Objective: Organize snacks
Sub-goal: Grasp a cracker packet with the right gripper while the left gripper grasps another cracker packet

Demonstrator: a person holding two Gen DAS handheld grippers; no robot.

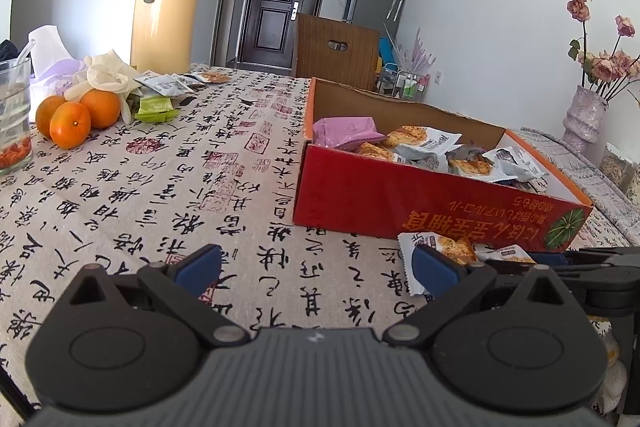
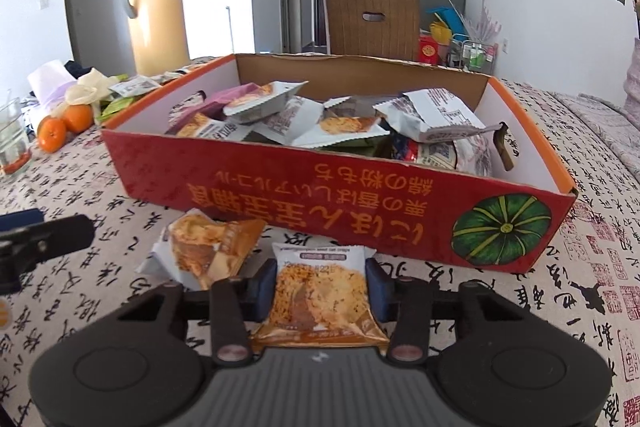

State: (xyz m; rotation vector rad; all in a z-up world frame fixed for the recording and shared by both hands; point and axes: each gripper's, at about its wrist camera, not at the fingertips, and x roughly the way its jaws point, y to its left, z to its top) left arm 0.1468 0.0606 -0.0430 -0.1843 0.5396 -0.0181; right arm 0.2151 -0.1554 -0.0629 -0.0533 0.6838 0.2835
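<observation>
Many packets lie in the box (image 2: 248,183); the right gripper (image 2: 320,285) clamps one packet (image 2: 320,291) before it, another packet (image 2: 208,251) beside; the left gripper (image 1: 316,267) gapes empty.

Three oranges (image 1: 76,115) sit at the left of the left wrist view, by one glass (image 1: 14,115) and one flask (image 1: 166,7). One red box (image 2: 340,203) fills the middle of the right wrist view, with a heap of snack packets inside, too overlapped to count. Two packets (image 2: 320,291) lie before it, at lower centre. One vase (image 1: 582,115) stands at right.
</observation>
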